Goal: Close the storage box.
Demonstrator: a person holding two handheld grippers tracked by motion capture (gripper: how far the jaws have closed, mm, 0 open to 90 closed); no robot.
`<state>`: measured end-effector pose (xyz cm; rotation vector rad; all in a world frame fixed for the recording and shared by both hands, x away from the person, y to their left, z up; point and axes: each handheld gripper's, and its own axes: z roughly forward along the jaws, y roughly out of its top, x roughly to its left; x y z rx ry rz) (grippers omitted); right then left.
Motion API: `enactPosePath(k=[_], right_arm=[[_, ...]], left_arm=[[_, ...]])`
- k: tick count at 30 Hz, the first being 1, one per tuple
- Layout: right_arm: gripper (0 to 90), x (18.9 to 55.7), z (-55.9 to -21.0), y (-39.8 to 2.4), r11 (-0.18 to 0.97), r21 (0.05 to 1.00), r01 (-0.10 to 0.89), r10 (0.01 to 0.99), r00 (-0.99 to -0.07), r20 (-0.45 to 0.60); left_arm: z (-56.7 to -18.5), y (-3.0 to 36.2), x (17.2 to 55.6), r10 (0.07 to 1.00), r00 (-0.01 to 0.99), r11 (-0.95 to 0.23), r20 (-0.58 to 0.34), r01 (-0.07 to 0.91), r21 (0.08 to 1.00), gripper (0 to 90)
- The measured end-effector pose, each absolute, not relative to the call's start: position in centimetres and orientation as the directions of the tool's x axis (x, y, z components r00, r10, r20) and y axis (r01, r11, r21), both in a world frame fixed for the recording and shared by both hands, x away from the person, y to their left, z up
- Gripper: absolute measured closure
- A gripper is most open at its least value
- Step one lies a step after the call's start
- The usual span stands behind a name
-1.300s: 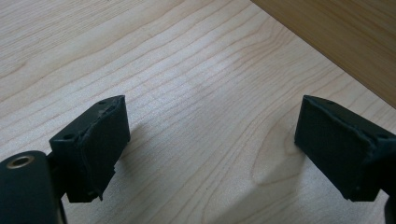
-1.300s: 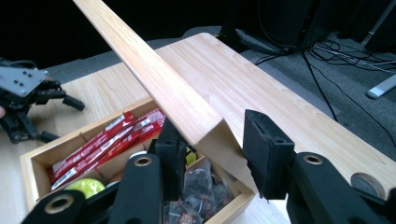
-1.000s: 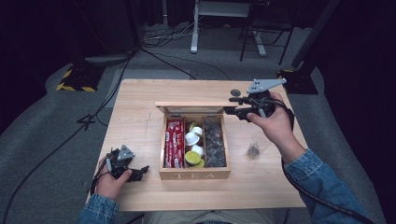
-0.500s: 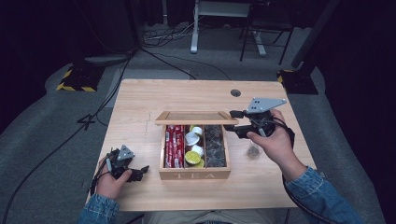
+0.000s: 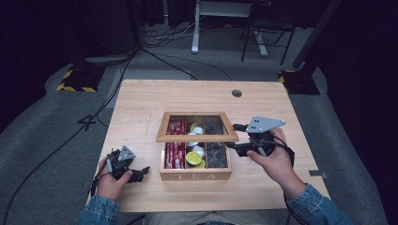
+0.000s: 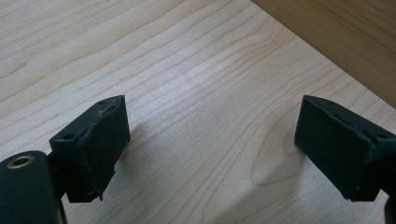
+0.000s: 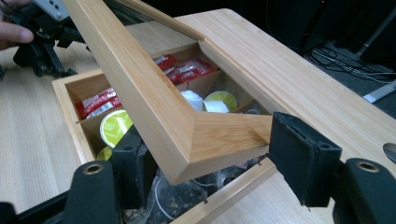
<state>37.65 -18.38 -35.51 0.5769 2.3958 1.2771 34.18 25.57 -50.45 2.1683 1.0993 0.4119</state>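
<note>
Since a second ago, the right claw [image 5: 234, 149] had come down from behind the box [image 5: 195, 169] to its right side, lowering the lid [image 5: 197, 137] to half shut.

From above, the lid hung tilted over red packets [image 5: 174, 151], round pods [image 5: 194, 156] and dark bags [image 5: 217, 153]. The left claw [image 5: 139, 172] lay on the desk [image 5: 141, 108], left of the box. Grey floor and cables surrounded the desk.

Left gripper view: jaws spread wide over bare wood, empty.

Right gripper view: the right claw [image 7: 210, 154] pinched the lid's corner [image 7: 219, 140]; packets [image 7: 182, 67] and pods [image 7: 114, 126] showed beneath.
</note>
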Motion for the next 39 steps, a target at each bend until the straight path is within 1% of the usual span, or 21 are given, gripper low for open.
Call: enactPosePath(k=[11, 22, 30, 34, 39], right_arm=[[30.5, 36.1, -38.3, -18.4, 0.521, 0.836, 0.175, 0.52, -0.841, -0.148], [29.8, 34.9, -40.4, -18.4, 0.536, 0.829, 0.158, 0.528, -0.829, -0.183], [29.0, 34.4, -41.8, -18.6, 0.535, 0.827, 0.171, 0.534, -0.828, -0.174], [29.9, 34.3, -42.5, -18.8, 0.527, 0.827, 0.195, 0.535, -0.832, -0.145], [30.0, 34.0, -43.2, -18.7, 0.544, 0.815, 0.201, 0.531, -0.834, -0.149]], left_arm=[[-50.4, 25.6, 34.2, 0.802, 0.597, -0.428, -0.016, 0.593, 0.682, 10.7], [-50.4, 25.6, 34.2, 0.802, 0.597, -0.428, -0.015, 0.592, 0.683, 10.7], [-50.4, 25.6, 34.2, 0.802, 0.597, -0.428, -0.015, 0.592, 0.683, 10.7], [-50.4, 25.6, 34.2, 0.802, 0.597, -0.428, -0.016, 0.593, 0.682, 10.7], [-50.4, 25.6, 34.2, 0.802, 0.597, -0.429, -0.015, 0.592, 0.682, 10.7]])
